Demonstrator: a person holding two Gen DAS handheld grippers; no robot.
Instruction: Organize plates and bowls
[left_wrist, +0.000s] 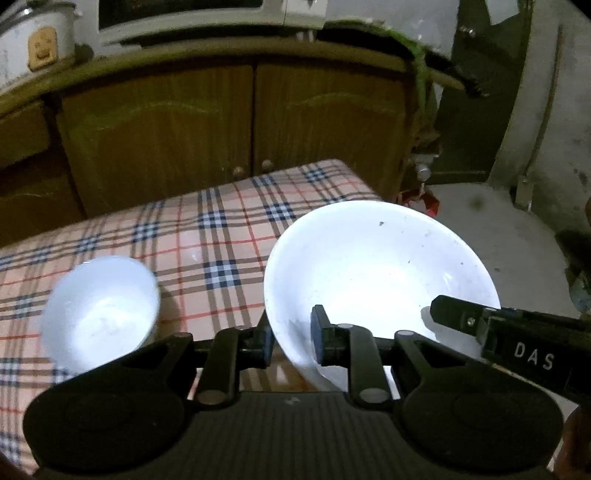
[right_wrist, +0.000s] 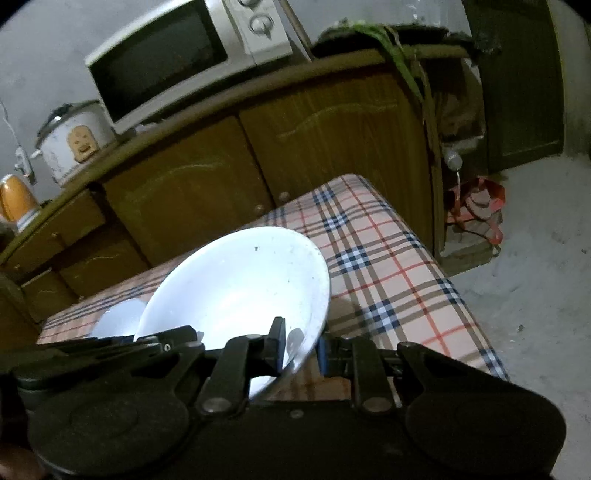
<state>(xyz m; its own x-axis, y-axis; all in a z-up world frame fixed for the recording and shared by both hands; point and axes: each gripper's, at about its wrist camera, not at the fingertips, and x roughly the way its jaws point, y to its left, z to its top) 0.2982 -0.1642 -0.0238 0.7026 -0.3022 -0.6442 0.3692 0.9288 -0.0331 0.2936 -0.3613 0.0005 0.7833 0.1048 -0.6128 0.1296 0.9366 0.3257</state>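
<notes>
left wrist view: the left gripper (left_wrist: 291, 341) and right gripper (right_wrist: 301, 347) each pinched the near rim of the large white bowl (left_wrist: 376, 273), tilted above the checked tablecloth (left_wrist: 207, 236); uneven pulls could twist it loose onto the small bowl (left_wrist: 101, 312) at left.

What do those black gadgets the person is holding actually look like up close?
Both are matte black. The left gripper has a ribbed flat body, two round discs at its sides and jointed link arms with silver pins. The right gripper is built alike, with blue pads inside its fingers; white letters "DAS" mark its side.
</notes>
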